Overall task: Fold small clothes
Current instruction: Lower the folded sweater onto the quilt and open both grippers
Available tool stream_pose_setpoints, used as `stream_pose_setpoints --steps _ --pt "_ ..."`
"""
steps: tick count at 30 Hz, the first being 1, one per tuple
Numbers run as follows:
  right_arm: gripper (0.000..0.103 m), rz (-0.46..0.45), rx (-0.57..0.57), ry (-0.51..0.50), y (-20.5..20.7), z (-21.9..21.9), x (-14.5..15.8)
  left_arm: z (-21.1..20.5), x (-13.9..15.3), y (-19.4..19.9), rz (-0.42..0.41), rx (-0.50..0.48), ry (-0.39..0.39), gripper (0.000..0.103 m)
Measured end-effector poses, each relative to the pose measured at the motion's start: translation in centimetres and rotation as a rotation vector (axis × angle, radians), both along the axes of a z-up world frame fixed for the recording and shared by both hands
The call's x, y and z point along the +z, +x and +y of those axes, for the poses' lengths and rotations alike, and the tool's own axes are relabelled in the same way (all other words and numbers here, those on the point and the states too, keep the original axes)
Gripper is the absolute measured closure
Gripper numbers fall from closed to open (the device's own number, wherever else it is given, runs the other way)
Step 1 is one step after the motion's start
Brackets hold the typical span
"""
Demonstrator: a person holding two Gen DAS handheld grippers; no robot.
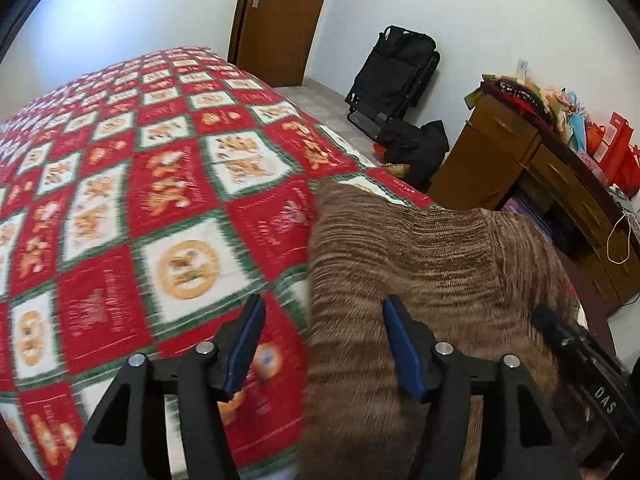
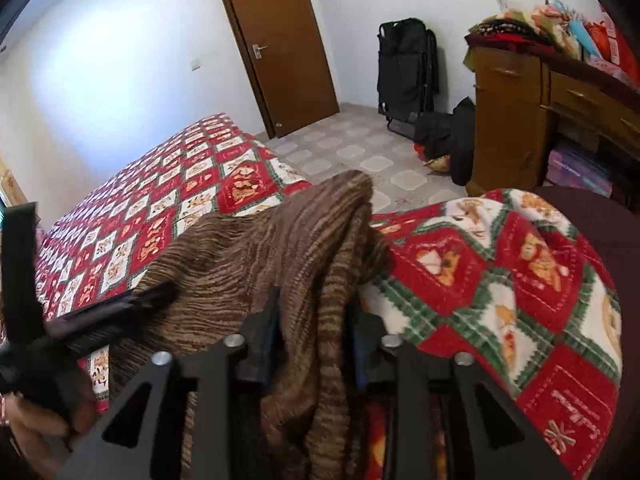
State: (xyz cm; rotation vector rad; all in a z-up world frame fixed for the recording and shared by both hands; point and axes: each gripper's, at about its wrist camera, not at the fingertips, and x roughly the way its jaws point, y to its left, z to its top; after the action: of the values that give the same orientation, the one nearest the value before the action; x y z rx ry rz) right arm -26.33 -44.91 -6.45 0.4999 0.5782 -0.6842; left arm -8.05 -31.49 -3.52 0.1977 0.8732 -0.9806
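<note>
— How did the left gripper stand?
— Low in its frame, jaws wide apart, blue pads pressing on nothing. In the right wrist view, a hand held its handle at lower left.
— And the right gripper?
— Bottom centre, jaws partly apart, brown knit cloth filling the gap. Whether the pads pressed it couldn't be judged.

One brown striped sweater lies on one big bed blanket with red and white squares. Two grippers are there: the left gripper over the sweater's edge and the right gripper at the sweater's fold. Past the bed stands one brown door. Beside the door, one black folded chair leans on the wall. Beside the chair stands one wooden desk.
</note>
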Motion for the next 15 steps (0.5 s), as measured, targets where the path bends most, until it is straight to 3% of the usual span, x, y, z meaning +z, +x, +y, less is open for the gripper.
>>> stream_pose_setpoints --steps 5,7,9,15 --pt "0.062 0.026 -0.103 -0.202 -2.5 4.4 1.8 3.8 1.1 -2.7 -0.200 0.083 0.055 0.039" --pt "0.081 0.065 -0.078 -0.293 -2.5 7.0 2.5 4.8 0.8 -4.6 -0.217 0.065 0.049 0.039" --pt "0.081 0.103 -0.025 -0.353 -2.0 9.5 2.6 5.5 0.2 -5.7 -0.227 0.059 0.052 0.039" --pt "0.085 0.179 0.129 -0.386 0.4 12.8 0.9 5.6 -2.2 -7.8 -0.306 0.037 0.149 0.039"
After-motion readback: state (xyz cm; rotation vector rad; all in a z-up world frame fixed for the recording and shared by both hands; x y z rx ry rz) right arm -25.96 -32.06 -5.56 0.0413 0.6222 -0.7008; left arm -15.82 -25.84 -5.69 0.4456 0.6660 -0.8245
